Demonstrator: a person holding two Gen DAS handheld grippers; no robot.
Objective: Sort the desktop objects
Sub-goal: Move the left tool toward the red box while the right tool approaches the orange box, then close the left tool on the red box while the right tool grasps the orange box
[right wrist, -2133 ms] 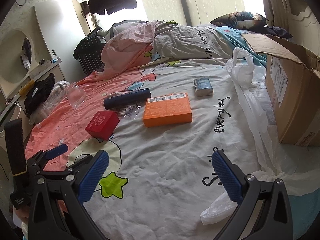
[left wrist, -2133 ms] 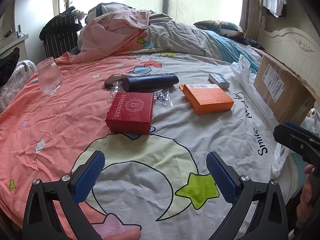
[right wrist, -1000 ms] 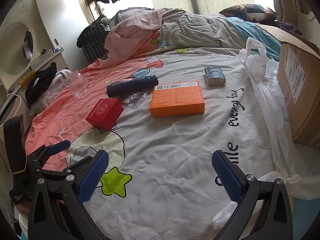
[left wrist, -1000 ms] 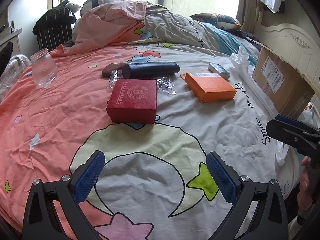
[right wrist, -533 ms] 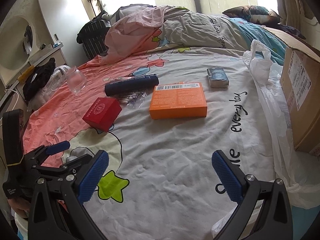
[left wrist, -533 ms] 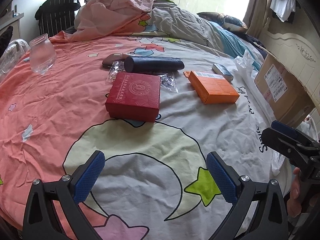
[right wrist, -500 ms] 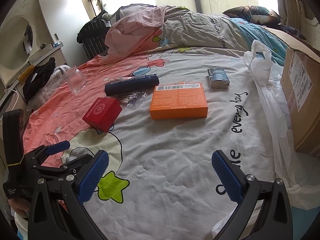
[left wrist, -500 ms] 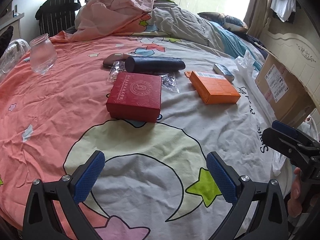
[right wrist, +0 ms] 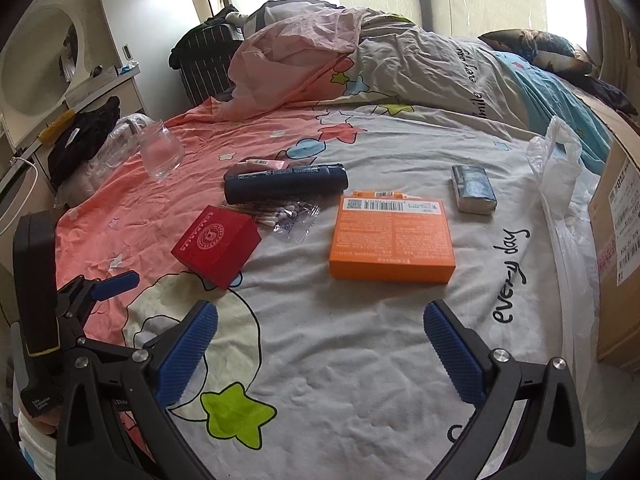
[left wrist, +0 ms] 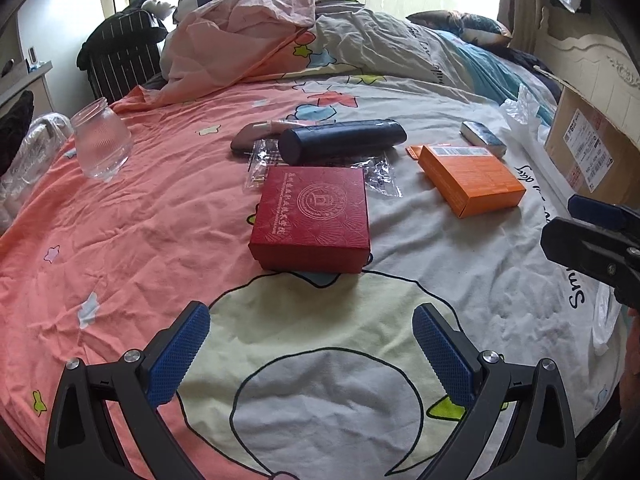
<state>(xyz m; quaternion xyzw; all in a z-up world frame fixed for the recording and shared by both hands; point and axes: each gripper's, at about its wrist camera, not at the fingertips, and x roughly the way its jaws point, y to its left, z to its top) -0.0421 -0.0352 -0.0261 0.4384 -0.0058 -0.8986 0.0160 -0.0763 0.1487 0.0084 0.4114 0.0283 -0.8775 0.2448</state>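
Navy cylinder (left wrist: 340, 142) lengthwise left-to-right behind red box (left wrist: 312, 218); both tools (left wrist: 310, 354) (right wrist: 320, 350) spread wide, empty.

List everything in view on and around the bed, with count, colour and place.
Square red gift box: 1, red, mid-bed.
Flat orange carton: 1, orange, right of red box.
Dark navy cylinder: 1, navy, lying behind red box.
Clear bag of cotton swabs: 1, clear, beside cylinder.
Pink tube: 1, behind cylinder.
Grey tissue pack: 1, behind carton.
Clear glass jar: 1, far left.
White plastic bag: 1, right edge.
Brown cardboard box: 1, right.
Left gripper: open.
Right gripper: open.
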